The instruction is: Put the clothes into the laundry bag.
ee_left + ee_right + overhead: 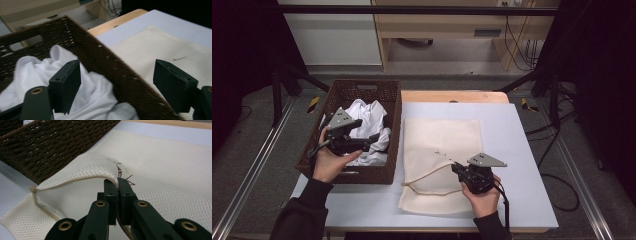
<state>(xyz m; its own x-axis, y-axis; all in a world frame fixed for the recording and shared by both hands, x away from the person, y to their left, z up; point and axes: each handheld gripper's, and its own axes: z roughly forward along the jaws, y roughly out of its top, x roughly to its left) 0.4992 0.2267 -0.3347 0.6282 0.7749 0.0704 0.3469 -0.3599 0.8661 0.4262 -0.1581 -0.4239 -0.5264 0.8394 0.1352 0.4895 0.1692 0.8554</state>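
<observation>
A brown wicker basket (pixel 343 173) on the table's left holds crumpled white clothing (pixel 364 112). My left gripper (pixel 374 141) hovers over the basket's right side, open, with nothing between its jaws. In the left gripper view (pixel 117 75) the white clothing (pixel 95 92) lies below, and the basket's wall (pixel 105 62) runs under the gap. A cream mesh bag (pixel 442 132) lies flat beside the basket. My right gripper (pixel 455 169) is shut on the bag's upper layer at its zippered edge (pixel 117 182). This lifts the mesh bag (pixel 82 167) open toward the basket (pixel 50 142).
The pale blue table top (pixel 517 150) has bare room right of the bag and along the front edge. A wooden strip (pixel 452 96) borders the far side. Black frame poles (pixel 554 90) and floor cables stand beyond the table's right.
</observation>
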